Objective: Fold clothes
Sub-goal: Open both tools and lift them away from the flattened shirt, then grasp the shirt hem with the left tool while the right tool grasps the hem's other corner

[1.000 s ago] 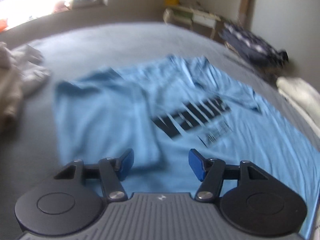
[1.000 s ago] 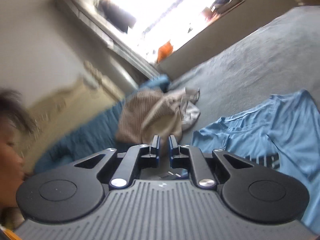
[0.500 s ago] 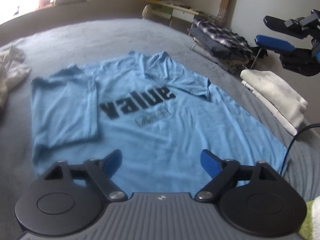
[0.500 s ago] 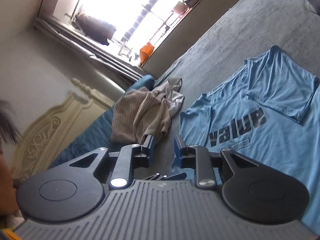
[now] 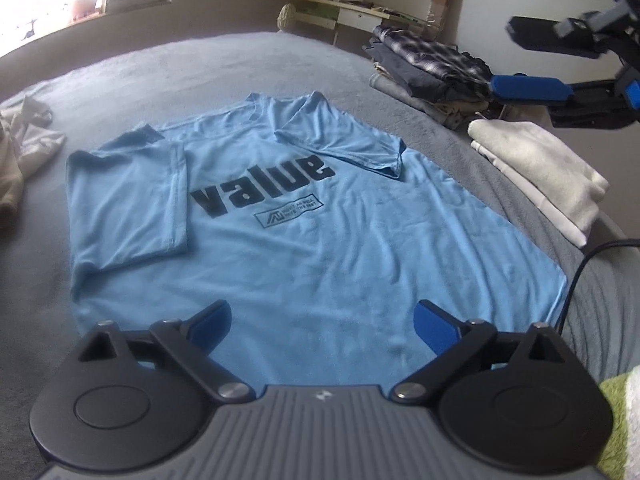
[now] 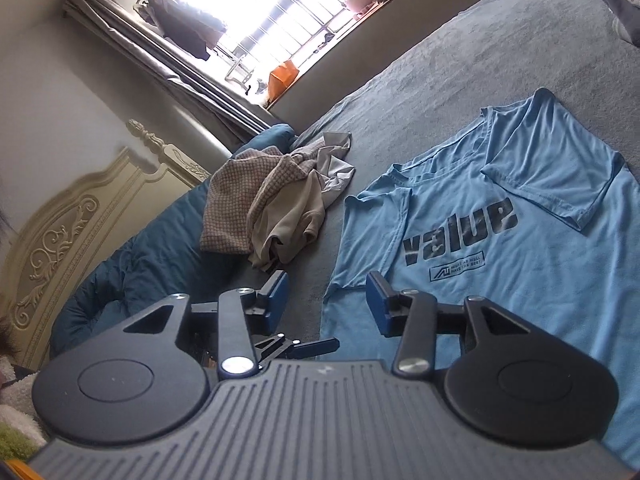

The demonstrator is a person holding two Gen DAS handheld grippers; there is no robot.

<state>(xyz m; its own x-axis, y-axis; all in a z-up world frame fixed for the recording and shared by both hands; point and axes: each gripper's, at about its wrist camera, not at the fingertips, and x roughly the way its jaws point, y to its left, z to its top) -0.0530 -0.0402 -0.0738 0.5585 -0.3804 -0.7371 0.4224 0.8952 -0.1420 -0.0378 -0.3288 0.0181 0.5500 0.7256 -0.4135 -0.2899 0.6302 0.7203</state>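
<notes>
Both sleeves lie folded in on the blue T-shirt (image 5: 320,248), left claw (image 5: 322,322) spread wide over the bottom-of-frame hem, right claw (image 6: 326,300) spread and empty; next, I reckon, pinch that hem.

grey bed (image 5: 240,64) — blue T-shirt (image 5: 320,248), clothes piles (image 6: 276,204)

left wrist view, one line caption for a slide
Open left gripper above the hem of a blue t-shirt, both sleeves folded in, on a grey bed.

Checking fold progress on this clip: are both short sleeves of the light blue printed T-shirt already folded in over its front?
Yes, each sleeve of the light blue printed T-shirt lies flat, turned inward over the chest beside the "value" print.
</notes>
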